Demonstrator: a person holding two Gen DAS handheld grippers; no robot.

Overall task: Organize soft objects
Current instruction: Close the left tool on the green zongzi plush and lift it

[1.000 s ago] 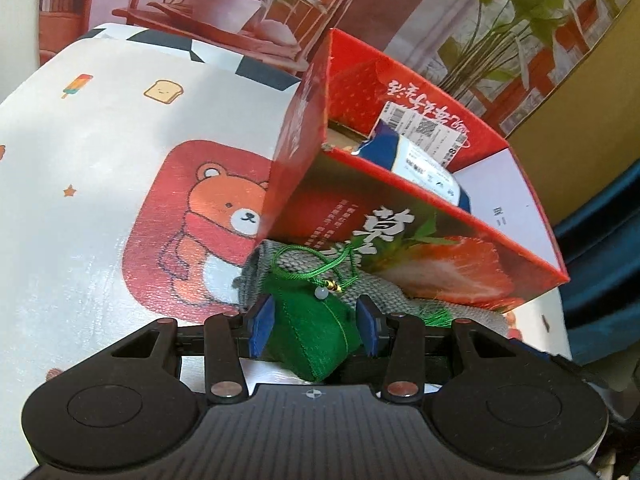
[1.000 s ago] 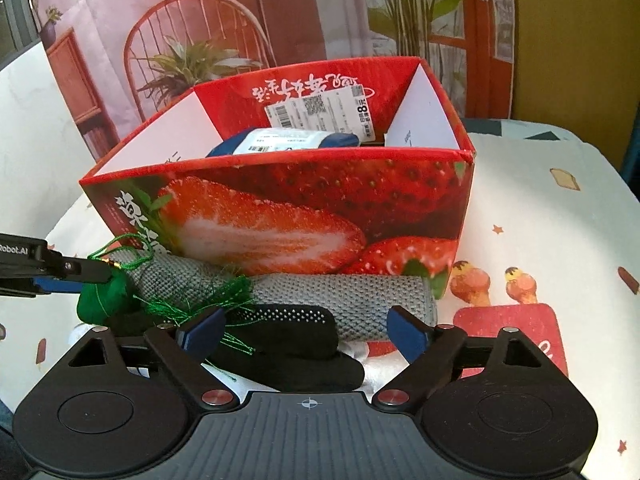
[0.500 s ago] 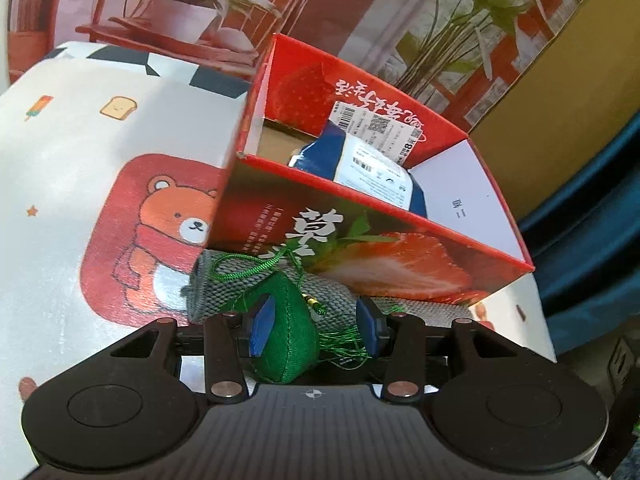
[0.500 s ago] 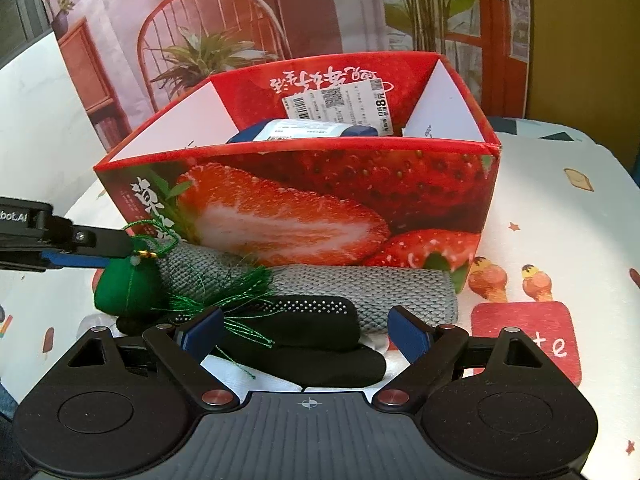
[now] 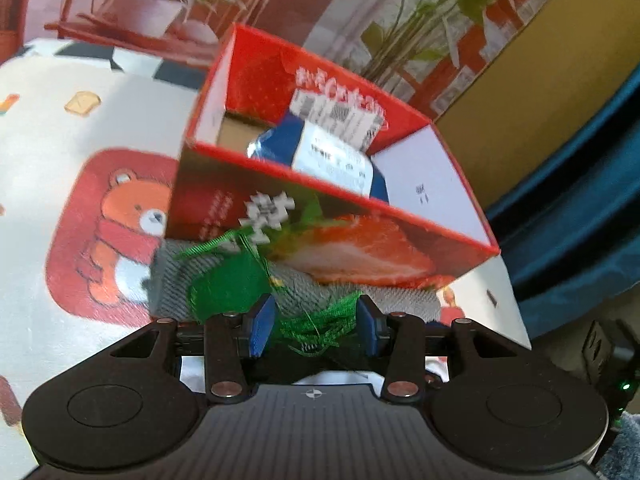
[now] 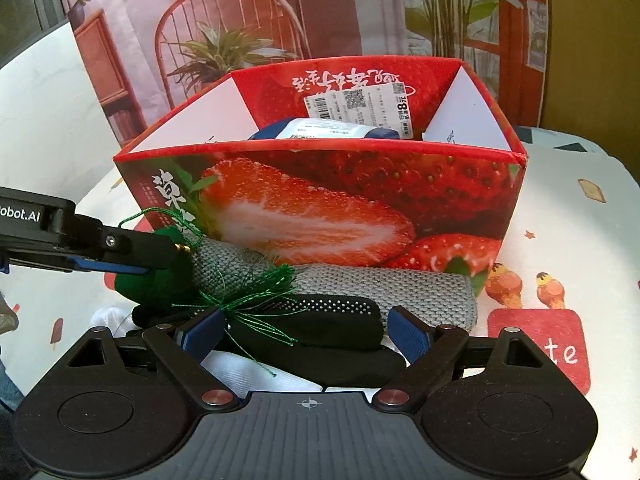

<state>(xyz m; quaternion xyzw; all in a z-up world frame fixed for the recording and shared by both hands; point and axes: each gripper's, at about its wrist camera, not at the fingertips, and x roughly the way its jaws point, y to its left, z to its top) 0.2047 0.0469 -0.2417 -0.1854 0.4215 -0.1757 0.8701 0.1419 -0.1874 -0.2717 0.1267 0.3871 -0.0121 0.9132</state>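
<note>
Left gripper [image 5: 316,322] jaws parted, nothing between them but the tassel; green pouch [image 5: 224,288] sits lower-centre on the grey knit roll [image 6: 384,292], below the strawberry box [image 6: 360,216]. Right gripper [image 6: 308,330] spread wide (straddling a black sock [image 6: 328,320]).

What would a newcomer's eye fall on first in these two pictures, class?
First the red strawberry-printed box, open-topped at the centre of the table, with a blue labelled packet inside. Next the green tasselled sachet in front of the box's left corner, by the left tongs. A grey knitted roll lies along the box's front.
</note>
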